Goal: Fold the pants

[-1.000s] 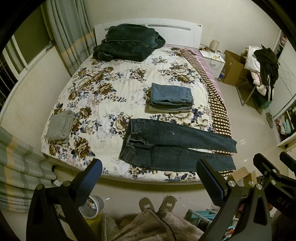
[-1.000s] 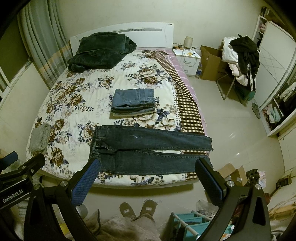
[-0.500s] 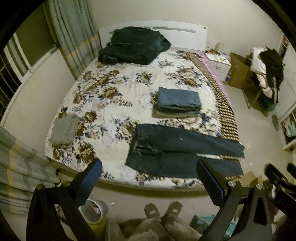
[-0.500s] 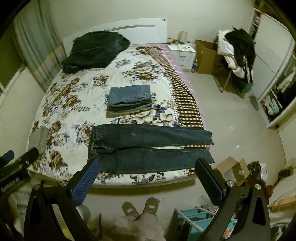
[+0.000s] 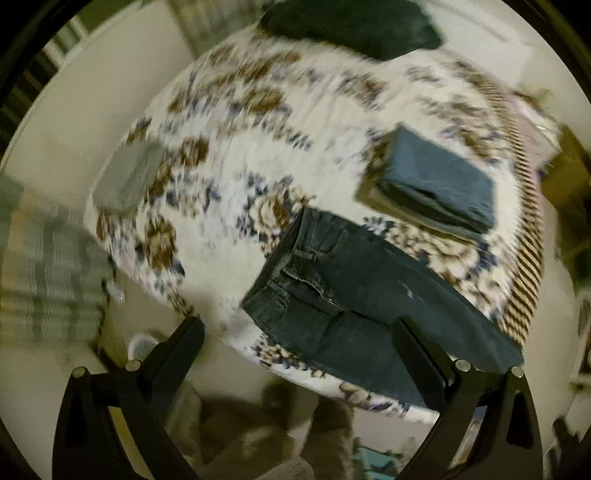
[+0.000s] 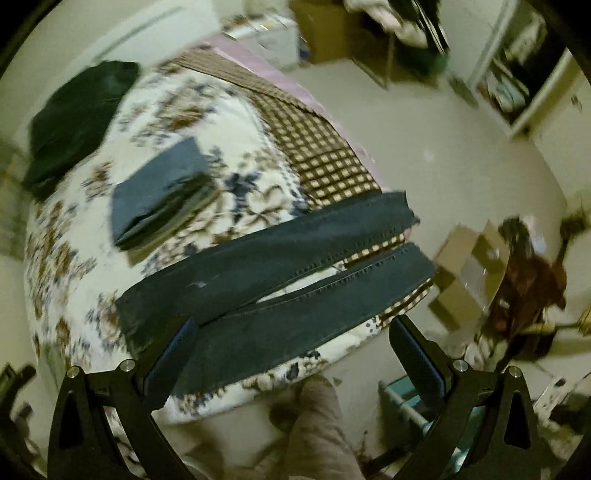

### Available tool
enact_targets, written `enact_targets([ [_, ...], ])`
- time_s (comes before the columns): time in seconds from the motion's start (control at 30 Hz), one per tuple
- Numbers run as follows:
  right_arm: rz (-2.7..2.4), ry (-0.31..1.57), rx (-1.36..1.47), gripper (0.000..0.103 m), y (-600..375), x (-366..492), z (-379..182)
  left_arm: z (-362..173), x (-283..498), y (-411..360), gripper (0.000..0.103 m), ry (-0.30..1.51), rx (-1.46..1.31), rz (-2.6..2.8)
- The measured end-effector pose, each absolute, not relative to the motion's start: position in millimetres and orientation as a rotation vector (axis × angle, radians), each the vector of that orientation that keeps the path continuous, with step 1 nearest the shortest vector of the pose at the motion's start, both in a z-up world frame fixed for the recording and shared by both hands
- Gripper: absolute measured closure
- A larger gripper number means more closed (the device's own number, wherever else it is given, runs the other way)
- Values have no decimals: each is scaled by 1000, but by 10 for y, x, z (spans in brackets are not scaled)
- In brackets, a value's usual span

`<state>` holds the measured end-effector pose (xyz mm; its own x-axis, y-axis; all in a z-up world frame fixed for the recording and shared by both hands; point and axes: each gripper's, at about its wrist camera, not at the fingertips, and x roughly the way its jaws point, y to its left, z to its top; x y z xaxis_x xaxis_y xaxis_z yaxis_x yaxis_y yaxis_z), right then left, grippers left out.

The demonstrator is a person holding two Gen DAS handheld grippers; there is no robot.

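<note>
Dark blue jeans (image 5: 354, 295) lie flat across the near edge of the floral bed (image 5: 229, 177), waistband to the left, legs stretching right. In the right wrist view the two legs (image 6: 280, 280) run side by side to the hems near the bed's right edge. My left gripper (image 5: 299, 350) hangs open above the waistband end, holding nothing. My right gripper (image 6: 291, 347) is open too, over the nearer leg. Both views are motion-blurred.
A stack of folded jeans (image 5: 436, 184) sits mid-bed behind the flat pair. A dark bundle (image 5: 351, 26) lies by the headboard and a grey folded item (image 5: 125, 177) at the left edge. Cardboard boxes (image 6: 469, 280) and a checked blanket (image 6: 314, 147) are to the right. A person's legs (image 6: 317, 428) show below.
Both grippers have swung down and closer to the bed. The left view now tilts toward the waistband, the right view toward the leg ends. The jeans have not moved.
</note>
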<state>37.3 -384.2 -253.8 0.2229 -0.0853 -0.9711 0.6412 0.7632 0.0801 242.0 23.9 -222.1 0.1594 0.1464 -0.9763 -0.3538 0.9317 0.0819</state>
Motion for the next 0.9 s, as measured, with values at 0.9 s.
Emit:
enact_targets([
  [0.9, -944, 1530, 967, 0, -6242, 2219, -6833, -5922, 4554, 53, 0, 1728, -417, 768],
])
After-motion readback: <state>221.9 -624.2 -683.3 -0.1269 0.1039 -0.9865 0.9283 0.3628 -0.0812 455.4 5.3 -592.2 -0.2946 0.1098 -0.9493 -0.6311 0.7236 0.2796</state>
